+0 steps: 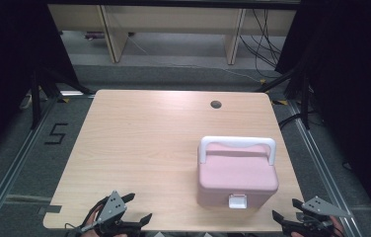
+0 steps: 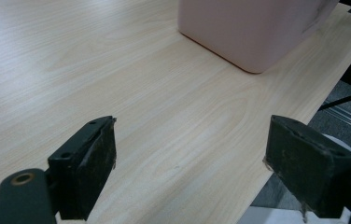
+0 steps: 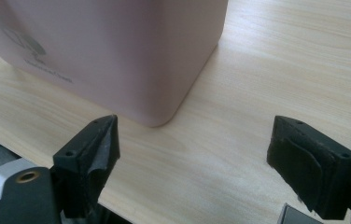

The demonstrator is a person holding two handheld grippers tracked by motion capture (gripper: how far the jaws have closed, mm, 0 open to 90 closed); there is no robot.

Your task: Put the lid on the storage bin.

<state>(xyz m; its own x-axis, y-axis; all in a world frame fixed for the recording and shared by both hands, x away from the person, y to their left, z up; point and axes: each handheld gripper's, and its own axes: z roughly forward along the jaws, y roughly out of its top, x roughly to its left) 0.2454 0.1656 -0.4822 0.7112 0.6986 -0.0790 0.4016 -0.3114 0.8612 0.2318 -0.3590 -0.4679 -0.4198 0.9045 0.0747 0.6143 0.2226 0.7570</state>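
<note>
A pink lidded box (image 1: 236, 177) with a white carry handle (image 1: 237, 144) and a white front latch (image 1: 237, 201) stands on the right half of the wooden table (image 1: 144, 148), lid down. My left gripper (image 1: 139, 207) sits at the table's near left edge, open, with bare wood between its jaws; the box's pink wall (image 2: 253, 28) lies well ahead of it. My right gripper (image 1: 286, 211) hovers at the near right corner, open and holding nothing. Just ahead of its left jaw is the rounded corner of the box (image 3: 113, 51).
A round cable hole (image 1: 216, 104) sits near the table's far edge. Dark curtains and stands flank both sides. Cables (image 1: 265, 44) trail on the floor beyond the table. Floor shows past the table edge (image 2: 341, 112) in the left gripper view.
</note>
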